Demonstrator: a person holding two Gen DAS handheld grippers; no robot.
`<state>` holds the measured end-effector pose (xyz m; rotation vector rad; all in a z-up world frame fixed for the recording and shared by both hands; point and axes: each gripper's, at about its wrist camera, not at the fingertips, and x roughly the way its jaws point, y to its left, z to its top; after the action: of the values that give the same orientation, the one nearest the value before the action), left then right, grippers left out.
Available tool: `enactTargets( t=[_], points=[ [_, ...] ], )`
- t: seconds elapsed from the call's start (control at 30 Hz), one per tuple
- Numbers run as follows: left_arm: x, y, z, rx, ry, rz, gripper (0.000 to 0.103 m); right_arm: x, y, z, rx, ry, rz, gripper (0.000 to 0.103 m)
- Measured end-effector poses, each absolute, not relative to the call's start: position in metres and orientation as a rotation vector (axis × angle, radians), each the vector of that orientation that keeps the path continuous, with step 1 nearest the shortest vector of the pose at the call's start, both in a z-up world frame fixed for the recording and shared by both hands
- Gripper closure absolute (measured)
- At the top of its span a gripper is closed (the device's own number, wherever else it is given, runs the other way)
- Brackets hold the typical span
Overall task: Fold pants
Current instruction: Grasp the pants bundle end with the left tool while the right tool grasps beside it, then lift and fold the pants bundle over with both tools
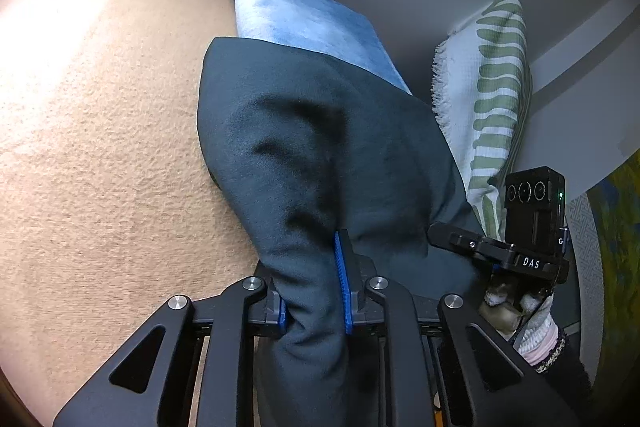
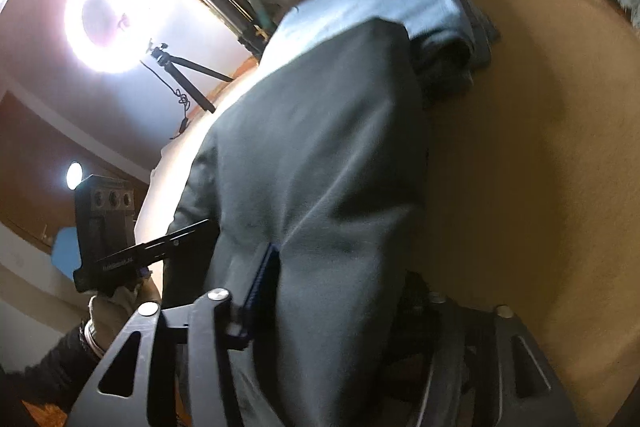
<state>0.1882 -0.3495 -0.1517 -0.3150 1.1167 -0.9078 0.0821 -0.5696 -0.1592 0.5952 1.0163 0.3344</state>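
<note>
Both grippers, left gripper (image 1: 314, 291) and right gripper (image 2: 320, 291), closed on dark pants (image 1: 320, 147): soft, limp, light cloth; best held near edge.

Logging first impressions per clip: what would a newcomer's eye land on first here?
The dark pants fill the middle of both views, bunched between the fingers of the left gripper and the right gripper. Beyond them lies a light blue garment on the beige carpet. A glaring ring light dominates the right view's upper left.
</note>
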Motion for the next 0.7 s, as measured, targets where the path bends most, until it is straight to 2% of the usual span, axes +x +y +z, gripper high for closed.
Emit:
enactTargets(
  t=[0.17, 0.23, 0.7],
  points=[
    [0.185, -0.348, -0.145, -0.317, 1.096, -0.916, 0.089, 0.077, -0.565, -0.151, 0.559, 1.003, 0.301, 0.068],
    [0.18, -0.349, -0.136, -0.291, 1.062, -0.921, 0.09, 0.071, -0.559, -0.139, 0.52, 0.98, 0.286, 0.072],
    [0.16, -0.341, -0.071, -0.225, 0.873, -0.974, 0.093, 0.052, -0.525, -0.061, 0.374, 0.884, 0.196, 0.076]
  ],
)
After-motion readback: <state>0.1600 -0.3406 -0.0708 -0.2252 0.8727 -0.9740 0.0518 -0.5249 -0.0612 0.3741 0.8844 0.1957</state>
